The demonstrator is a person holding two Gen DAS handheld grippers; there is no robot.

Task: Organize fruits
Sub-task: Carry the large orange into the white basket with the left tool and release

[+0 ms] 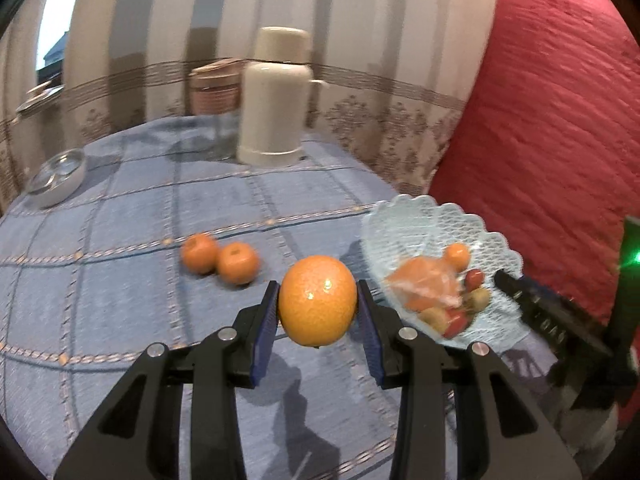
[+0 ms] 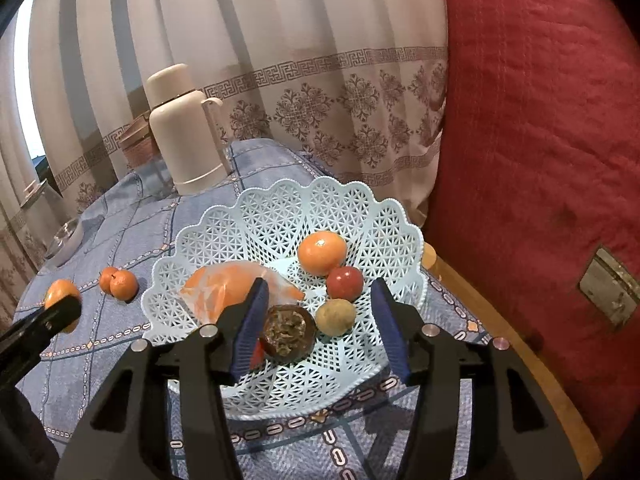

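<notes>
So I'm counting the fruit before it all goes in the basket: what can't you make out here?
- Orange bag in the basket: right wrist view, crinkled plastic hides its contents.
- Red fruit: mostly behind the right gripper finger.
- Basket fruit: left wrist view, blurred.
- Two tangerines: blurred; nothing shows behind them.

Illumination is moderate, warm and indoor, supplemented by overexposed daylight from a window at the 10 o'clock edge of both views; specular highlights appear on the held orange, and a green lamp flares at 3 o'clock in the left wrist view. The left wrist view carries motion blur across the two small oranges, the basket and the flask, whereas the right wrist view is sharp; soft shadows fall toward 6 o'clock on the tablecloth. Fisheye distortion bows the curtain and rims both frames with dark corner vignetting.
</notes>
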